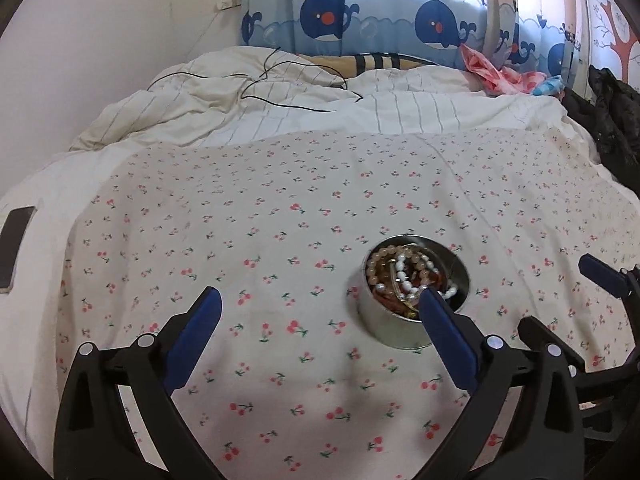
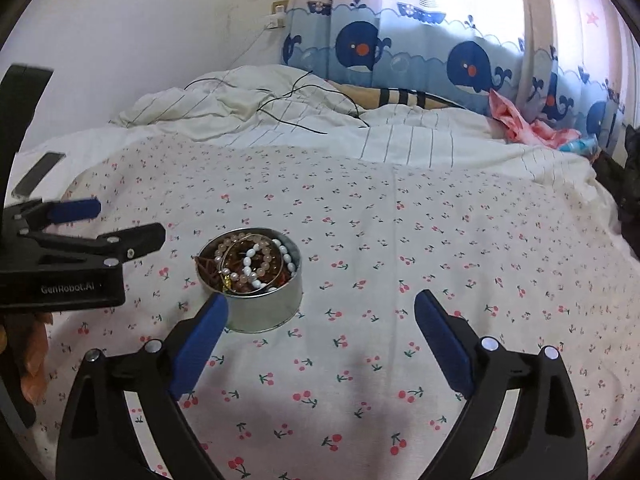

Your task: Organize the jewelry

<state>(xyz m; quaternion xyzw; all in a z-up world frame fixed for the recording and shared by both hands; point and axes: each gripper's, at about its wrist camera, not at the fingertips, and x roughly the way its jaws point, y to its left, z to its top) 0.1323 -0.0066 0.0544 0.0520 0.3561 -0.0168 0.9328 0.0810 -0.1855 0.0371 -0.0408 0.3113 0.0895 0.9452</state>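
A round metal tin [image 1: 394,330] stands on the cherry-print sheet [image 1: 280,220], filled with bead bracelets and pearl strings [image 1: 404,276]. My left gripper [image 1: 320,300] is open and empty, the tin just inside its right finger. In the right wrist view the tin [image 2: 266,308] with its beads [image 2: 252,260] sits beside the left finger of my open, empty right gripper [image 2: 322,304]. The left gripper [image 2: 108,228] shows there at the left edge, and the right gripper [image 1: 560,296] shows at the right of the left wrist view.
A phone [image 1: 14,246] lies at the bed's left edge. A rumpled striped duvet [image 1: 280,100] with a black cable [image 1: 288,76] lies at the back. Pink cloth [image 1: 496,70] and dark clothing [image 1: 612,120] lie at the right. Whale curtains hang behind.
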